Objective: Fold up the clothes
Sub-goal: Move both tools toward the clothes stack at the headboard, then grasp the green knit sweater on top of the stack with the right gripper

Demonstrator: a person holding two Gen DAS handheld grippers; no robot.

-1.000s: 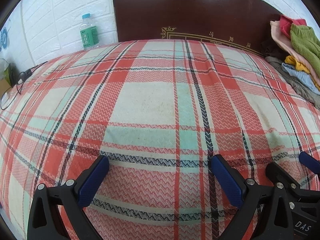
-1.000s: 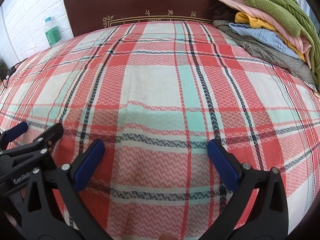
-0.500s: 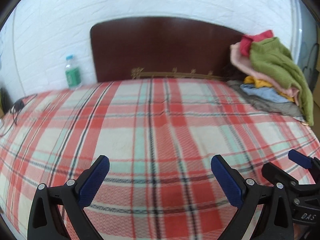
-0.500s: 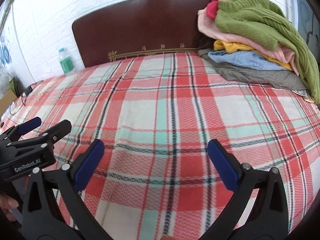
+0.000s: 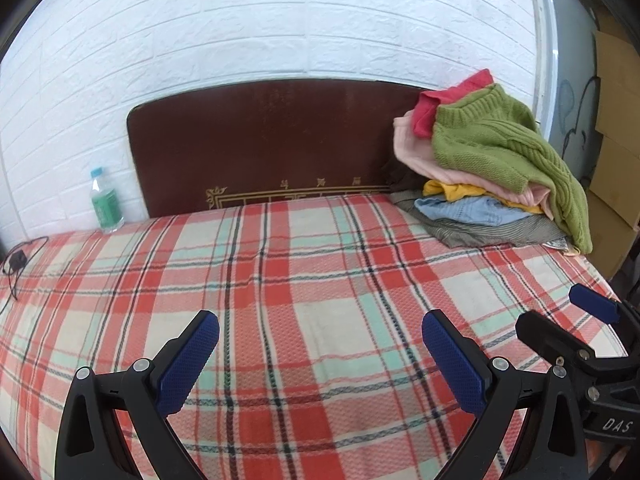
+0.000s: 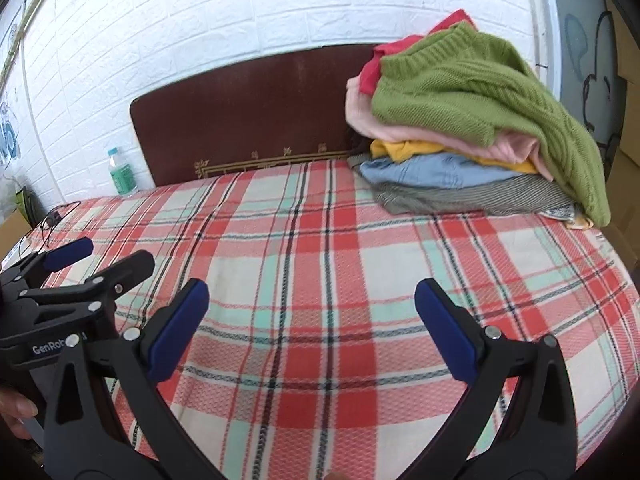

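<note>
A pile of clothes (image 5: 492, 168) lies at the far right corner of the bed, with a green knit sweater (image 5: 500, 140) on top, over pink, red, yellow, blue and grey striped garments. It also shows in the right wrist view (image 6: 472, 136). My left gripper (image 5: 320, 340) is open and empty above the plaid blanket (image 5: 280, 280), well short of the pile. My right gripper (image 6: 312, 308) is open and empty too, also over the blanket (image 6: 320, 248). Each gripper shows at the edge of the other's view.
A dark wooden headboard (image 5: 260, 140) stands against a white brick wall. A water bottle (image 5: 105, 201) stands at the far left by the wall. A black cable (image 5: 18, 260) lies at the left bed edge. Cardboard boxes (image 5: 616, 160) stand to the right of the bed.
Both grippers have tilted up and pulled back, so the wall, headboard and clothes pile come fully into view. Both stay open and empty.
</note>
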